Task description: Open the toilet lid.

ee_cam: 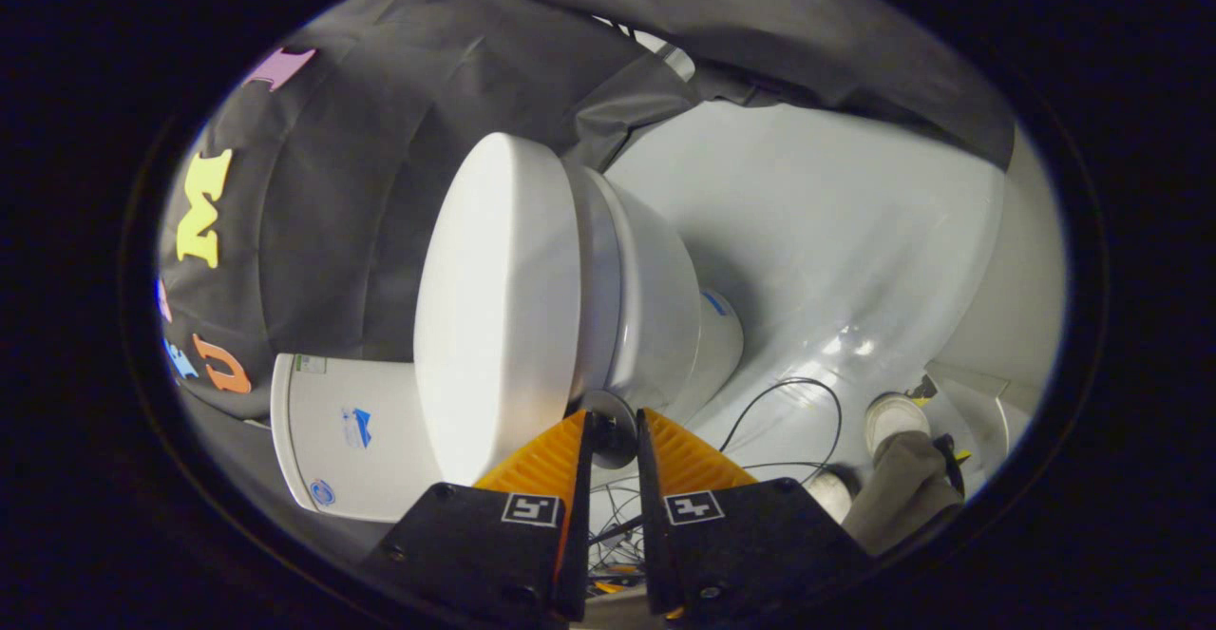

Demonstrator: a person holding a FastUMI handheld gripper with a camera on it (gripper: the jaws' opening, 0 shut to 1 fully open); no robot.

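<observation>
1. The view is rolled sideways; the toilet lid (494,307) is seen closed over the seat, just ahead of the fingers.
2. The gripper (614,430) is set at the lid's front rim. The jaws are narrow, with only a slim gap; whether both fingers press on the rim cannot be told.
3. The bowl (655,316) is noted beyond the lid, the tank (351,440) beside it.
4. Cables (788,421) and a person's shoes (893,416) are seen on the pale floor (836,231).
</observation>
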